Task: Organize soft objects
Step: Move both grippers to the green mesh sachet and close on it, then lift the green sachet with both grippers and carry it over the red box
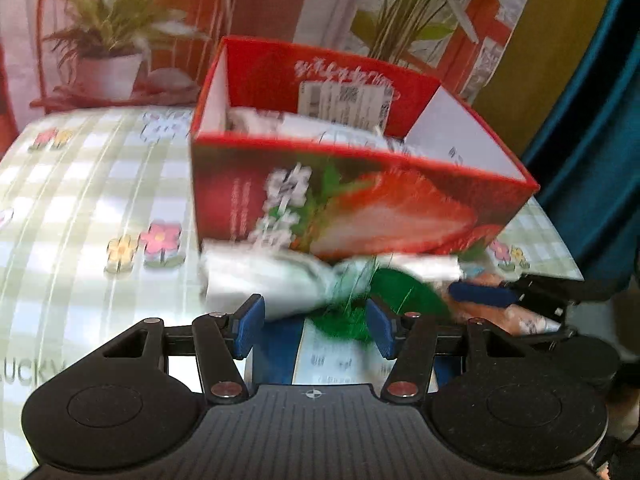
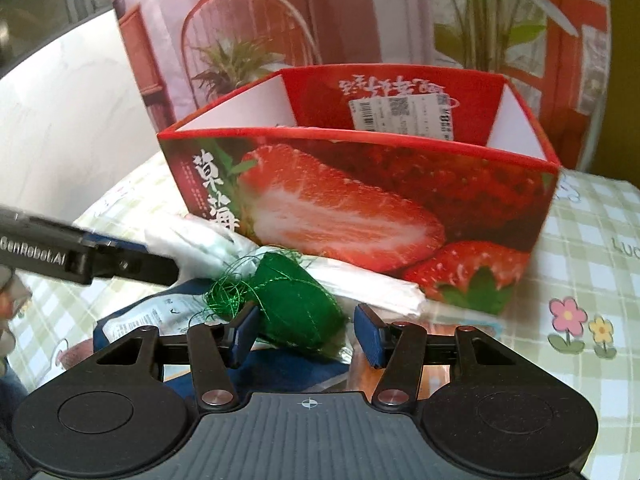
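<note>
An open red strawberry box (image 1: 360,208) (image 2: 360,208) stands on the checked tablecloth, with white soft packs (image 1: 320,132) inside. In front of it lie a white soft pack (image 1: 272,276) (image 2: 208,240), a green thready bundle (image 1: 400,288) (image 2: 296,308) and a blue-and-white pouch (image 1: 320,348) (image 2: 160,308). My left gripper (image 1: 314,326) is open low over the white pack's edge and the pouch. My right gripper (image 2: 306,332) is open around the green bundle, with a gap at its right pad. One of the right gripper's fingers (image 1: 480,294) shows beside the bundle.
The flowered green-check tablecloth (image 1: 100,200) (image 2: 592,248) spreads left and right of the box. An orange soft pack (image 1: 524,316) lies under the right gripper. A printed backdrop of potted plants (image 1: 112,48) stands behind the table; a teal curtain (image 1: 600,160) hangs at the right.
</note>
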Demonstrator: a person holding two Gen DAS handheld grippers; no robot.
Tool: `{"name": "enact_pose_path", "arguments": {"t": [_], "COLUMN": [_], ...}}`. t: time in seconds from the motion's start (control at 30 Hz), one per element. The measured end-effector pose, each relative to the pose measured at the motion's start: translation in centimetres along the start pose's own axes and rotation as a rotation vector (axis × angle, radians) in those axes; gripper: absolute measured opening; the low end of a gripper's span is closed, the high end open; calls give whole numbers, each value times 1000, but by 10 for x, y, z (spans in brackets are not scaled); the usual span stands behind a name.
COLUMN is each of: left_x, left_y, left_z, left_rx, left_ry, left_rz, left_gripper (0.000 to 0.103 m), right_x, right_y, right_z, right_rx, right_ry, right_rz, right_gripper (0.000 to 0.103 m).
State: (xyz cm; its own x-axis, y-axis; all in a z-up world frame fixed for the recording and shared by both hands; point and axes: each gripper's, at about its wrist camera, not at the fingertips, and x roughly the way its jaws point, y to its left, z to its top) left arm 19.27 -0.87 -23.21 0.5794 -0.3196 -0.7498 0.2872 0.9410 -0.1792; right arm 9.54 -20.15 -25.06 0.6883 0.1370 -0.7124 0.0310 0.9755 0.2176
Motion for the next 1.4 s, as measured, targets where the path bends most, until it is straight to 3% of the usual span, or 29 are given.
{"name": "enact_pose_path", "arguments": {"t": [0.2,0.4,0.5,1.2,1.4], "left_x": [14,31,32,39,60], "left_y": [-15,-23,-20,-17,-17], "left_z": [19,11,4,0,0], "left_rx": [19,-2,-15,-57,-47], "left_ry": [-19,34,40,62,114], "left_rz": [-39,-95,-109,-169,-189], "left_gripper": [58,53,53,49,49], "right_x": [15,25,22,24,29], "right_y": [3,5,5,4,3], "right_z": [7,5,3,-2,-5], "right_rx": [-27,-16,-10,17,25], "right_ry": [31,56,57,45,68], "right_rz": [35,56,62,70,69], "right_gripper": [50,50,42,45,49]}}
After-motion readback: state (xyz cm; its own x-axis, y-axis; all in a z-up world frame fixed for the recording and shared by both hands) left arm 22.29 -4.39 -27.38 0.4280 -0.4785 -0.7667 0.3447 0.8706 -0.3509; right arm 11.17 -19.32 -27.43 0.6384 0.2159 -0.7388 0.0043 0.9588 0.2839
